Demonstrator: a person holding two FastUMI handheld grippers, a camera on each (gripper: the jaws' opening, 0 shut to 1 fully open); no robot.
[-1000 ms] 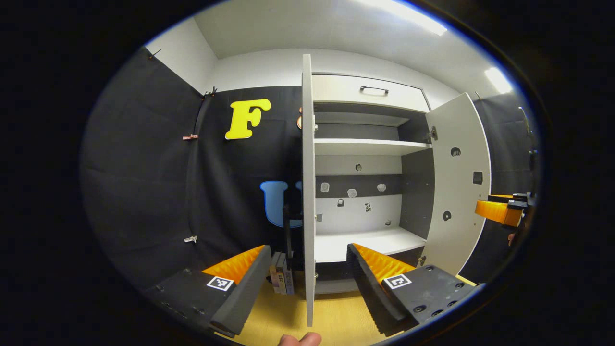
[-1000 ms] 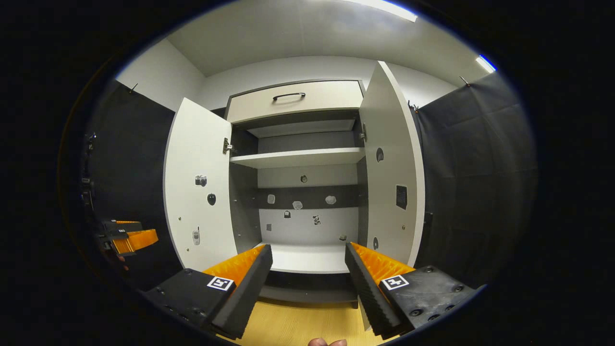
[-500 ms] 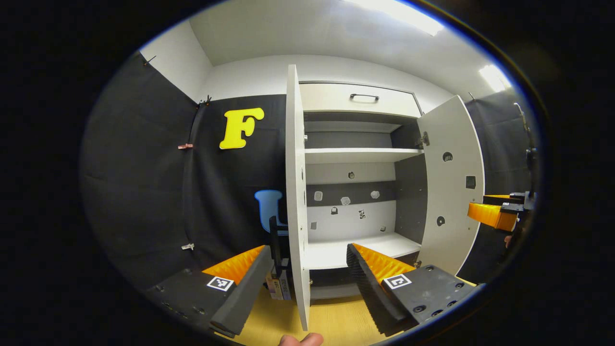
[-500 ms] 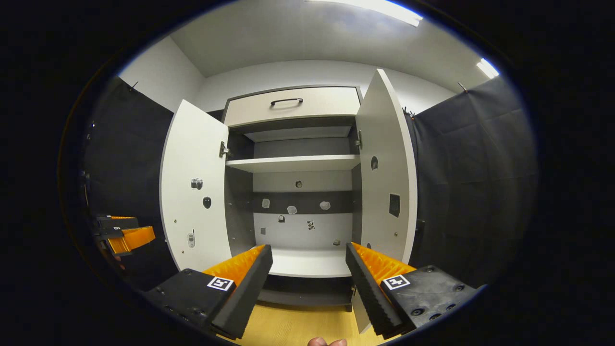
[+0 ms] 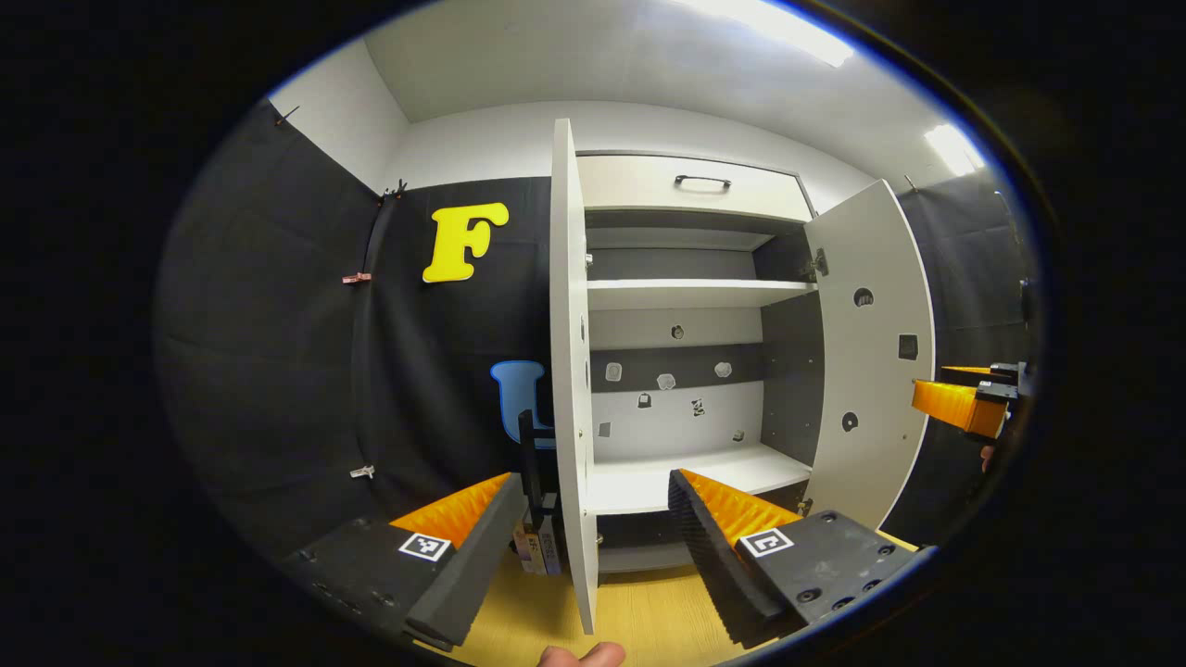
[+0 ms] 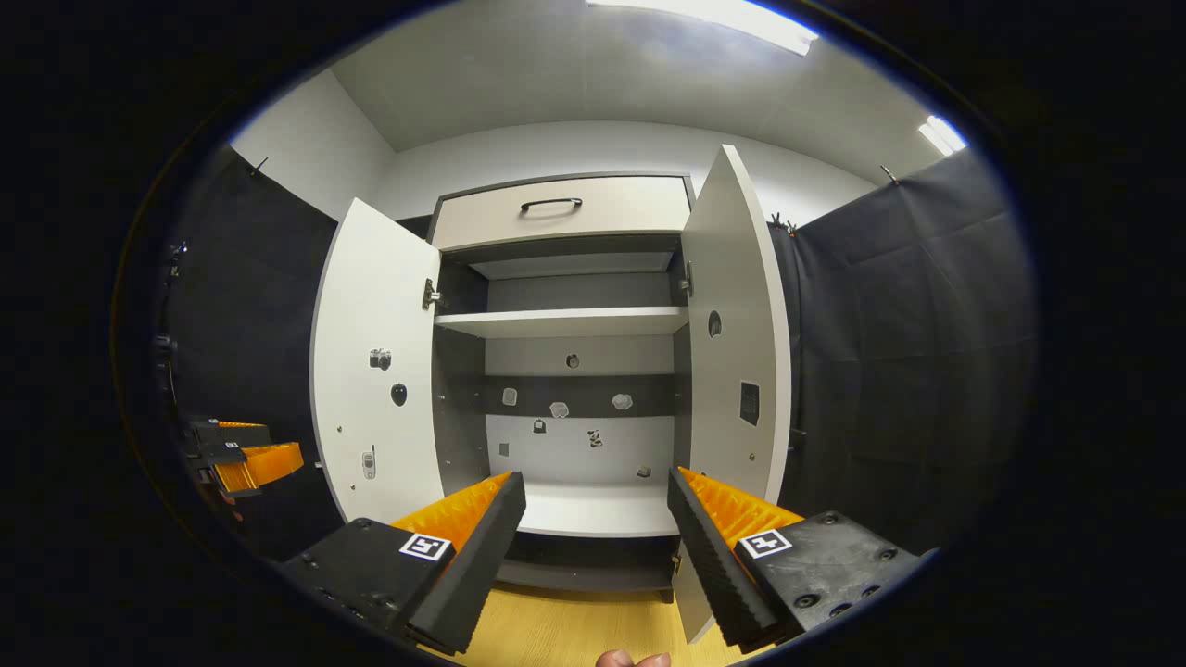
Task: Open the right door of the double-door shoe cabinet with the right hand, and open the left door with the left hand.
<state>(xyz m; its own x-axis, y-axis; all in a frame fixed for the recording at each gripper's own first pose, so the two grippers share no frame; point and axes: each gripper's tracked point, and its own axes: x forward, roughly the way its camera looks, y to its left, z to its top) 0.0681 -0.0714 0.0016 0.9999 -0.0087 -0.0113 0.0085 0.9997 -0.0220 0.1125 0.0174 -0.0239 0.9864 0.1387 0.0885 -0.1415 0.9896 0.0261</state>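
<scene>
Right gripper view looks straight into the shoe cabinet (image 6: 565, 324) at the centre of the frame, with the left door (image 6: 375, 371) swung out at centre left and the right door (image 6: 737, 343) swung out just right of centre, both standing wide. The right gripper (image 6: 593, 547) sits at the bottom of the frame with its fingers spread apart and nothing between them, clear of both doors. At the far left edge, low down, the left gripper (image 6: 246, 459) shows small; from there its jaws cannot be judged. Left gripper view puts the left door (image 5: 567, 371) nearly edge-on down the middle, the right door (image 5: 876, 352) at centre right, and the left gripper (image 5: 593, 551) at the bottom, fingers spread and empty, with the door's lower edge in the gap between them but seemingly beyond them, so contact cannot be told. By how the doors stand, the task looks done. They appear to be stiff, flat panels on hinges, likely light to swing and smooth-faced, so a pinch across the free vertical edge should serve better than pressing on the slippery face.
</scene>
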